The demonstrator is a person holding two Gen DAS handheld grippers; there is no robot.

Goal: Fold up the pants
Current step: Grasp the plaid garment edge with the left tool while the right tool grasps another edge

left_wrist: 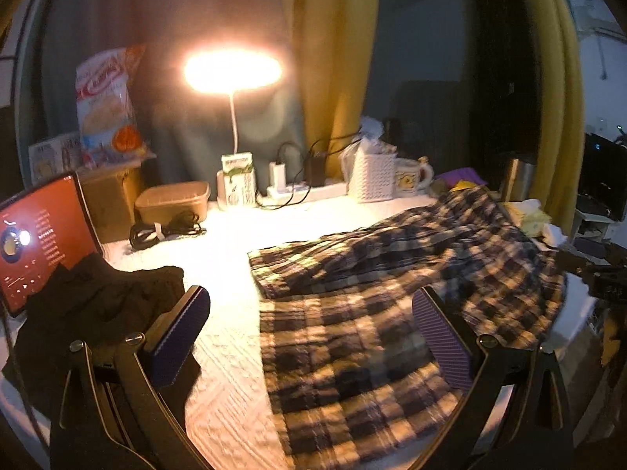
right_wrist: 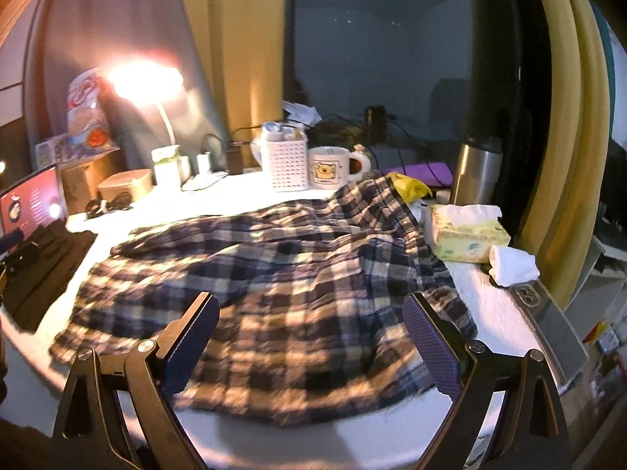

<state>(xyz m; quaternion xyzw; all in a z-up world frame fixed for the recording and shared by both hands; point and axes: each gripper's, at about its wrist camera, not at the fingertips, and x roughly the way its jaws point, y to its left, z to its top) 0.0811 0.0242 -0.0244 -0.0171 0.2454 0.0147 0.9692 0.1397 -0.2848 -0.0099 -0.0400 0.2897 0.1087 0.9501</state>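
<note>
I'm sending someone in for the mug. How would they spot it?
Start at the glowing desk lamp and look right along the table's back edge. Past the white perforated basket stands the mug: white, a cartoon bear printed on its front, beside the plaid pants.

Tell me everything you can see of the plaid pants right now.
The plaid pants are soft, flannel-like cloth checked in dark blue, cream and tan. They lie spread and rumpled, not yet neatly folded, across the white table cover, far end bunched near the mug and tissue box. Both the left gripper and right gripper hover above with jaws open, holding nothing.
</note>
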